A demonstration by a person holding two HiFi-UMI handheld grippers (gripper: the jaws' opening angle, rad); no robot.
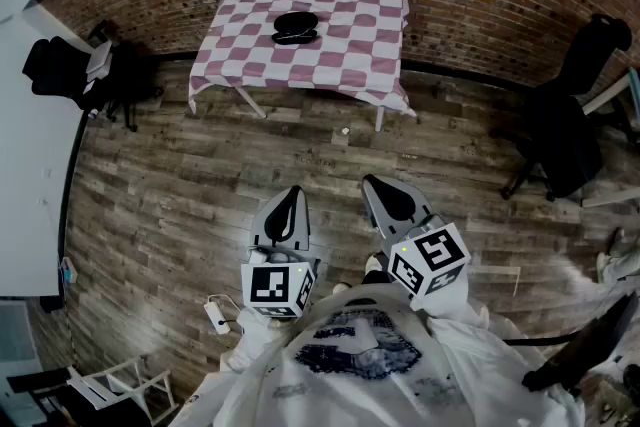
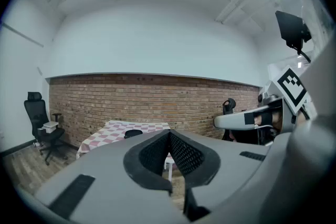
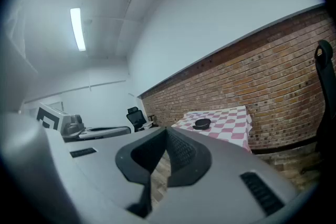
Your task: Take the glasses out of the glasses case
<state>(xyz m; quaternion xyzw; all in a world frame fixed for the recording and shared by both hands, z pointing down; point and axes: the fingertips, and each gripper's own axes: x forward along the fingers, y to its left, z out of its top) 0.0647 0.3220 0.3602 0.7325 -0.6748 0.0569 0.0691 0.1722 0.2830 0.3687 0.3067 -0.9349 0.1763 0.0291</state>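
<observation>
A black glasses case (image 1: 295, 27) lies closed on a table with a red-and-white checked cloth (image 1: 330, 55) by the brick wall, far ahead of me. Both grippers are held close to my body, well short of the table, over the wooden floor. My left gripper (image 1: 292, 192) is shut with nothing in it, and its own view shows the case (image 2: 133, 133) small in the distance. My right gripper (image 1: 369, 181) is also shut and empty. From its view the case (image 3: 201, 124) sits on the cloth (image 3: 231, 123) far off.
A black office chair (image 1: 568, 130) stands at the right and another with things on it (image 1: 70, 65) at the left. A white chair (image 1: 120, 385) is at the lower left. A small white object (image 1: 217, 315) lies on the floor by my feet.
</observation>
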